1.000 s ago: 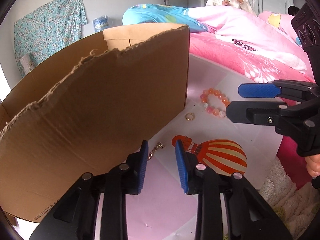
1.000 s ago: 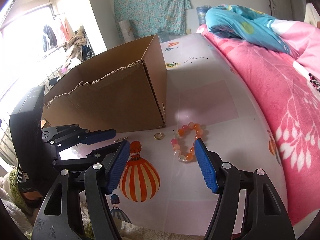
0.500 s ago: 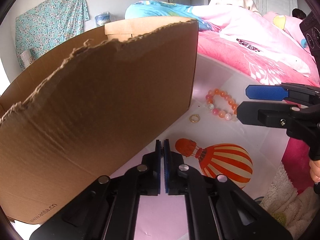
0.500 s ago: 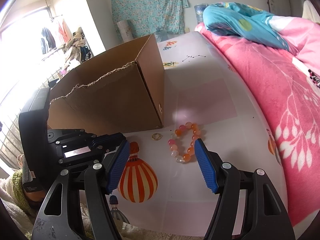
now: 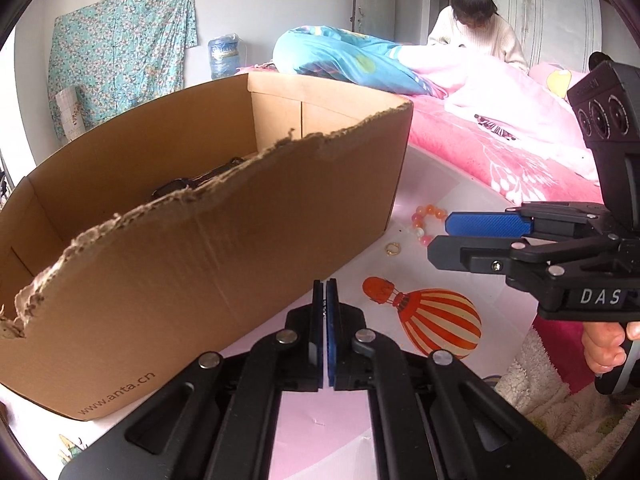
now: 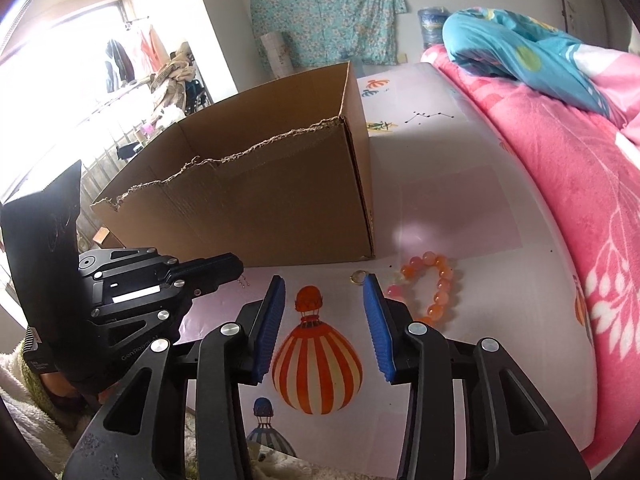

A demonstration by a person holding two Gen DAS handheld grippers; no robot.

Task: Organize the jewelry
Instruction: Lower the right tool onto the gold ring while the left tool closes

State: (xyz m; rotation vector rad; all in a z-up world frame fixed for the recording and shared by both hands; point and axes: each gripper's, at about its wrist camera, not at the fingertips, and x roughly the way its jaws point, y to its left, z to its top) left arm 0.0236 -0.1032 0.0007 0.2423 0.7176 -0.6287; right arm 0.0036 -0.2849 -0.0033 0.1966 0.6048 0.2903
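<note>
Left wrist view: the left gripper [image 5: 325,292] is pressed closed just beside the torn brown cardboard box [image 5: 208,248], and whether it pinches anything cannot be told; right of the box's corner lie a small gold ring [image 5: 392,248] and an orange-pink bead bracelet [image 6: 434,288] on the pale balloon-printed table [image 6: 460,200]; the right gripper [image 6: 325,292] stands open near them, holding nothing.

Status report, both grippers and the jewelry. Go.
Left gripper shut, contents not visible, beside the cardboard box. Right gripper open, empty, low over the table. Bead bracelet and gold ring on the table by the box corner. Nothing blocking.
</note>
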